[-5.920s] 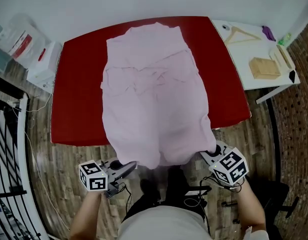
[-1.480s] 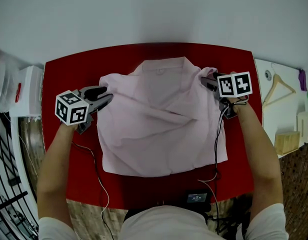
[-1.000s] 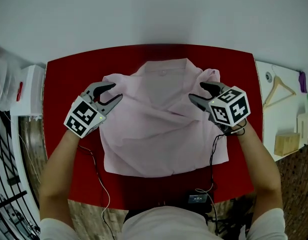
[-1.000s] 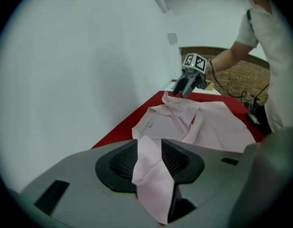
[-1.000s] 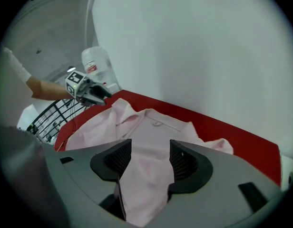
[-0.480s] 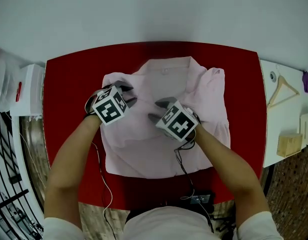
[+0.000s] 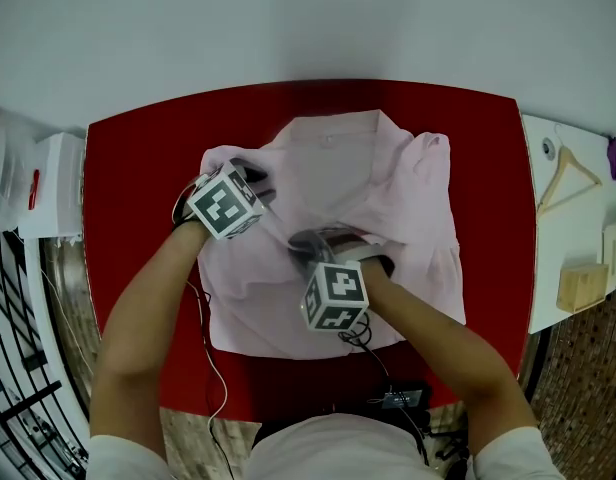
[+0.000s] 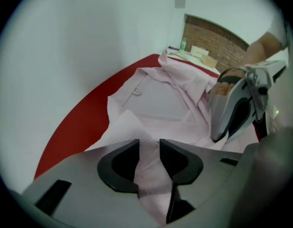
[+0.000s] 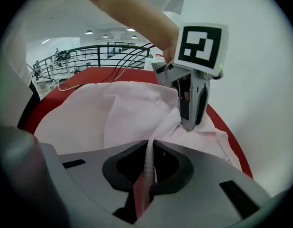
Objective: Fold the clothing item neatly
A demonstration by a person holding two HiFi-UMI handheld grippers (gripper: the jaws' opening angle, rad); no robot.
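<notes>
A pale pink shirt (image 7: 388, 183) lies spread on the red table (image 7: 138, 158), collar at the far side. My left gripper (image 7: 256, 176) is down on the shirt's left shoulder area. In the left gripper view a thick fold of pink cloth (image 8: 137, 127) fills the gap of the left gripper (image 8: 149, 148) and touches both pads. My right gripper (image 7: 310, 240) is at the shirt's middle. Its jaws have just been closing, and in the right gripper view the right gripper (image 9: 150, 148) pinches a thin ridge of cloth (image 9: 161, 125). Each gripper appears in the other's view.
A white side table (image 7: 553, 228) stands to the right with a wooden hanger (image 7: 568, 173) and a wooden box (image 7: 580, 286). A white box (image 7: 48, 183) sits to the left. Cables (image 7: 203, 318) trail over the table's front edge near a small device (image 7: 393, 398).
My right gripper moved from the shirt's right shoulder to its middle, rolled over, and closed on a fold. My left gripper came down onto the left shoulder and stayed there.
</notes>
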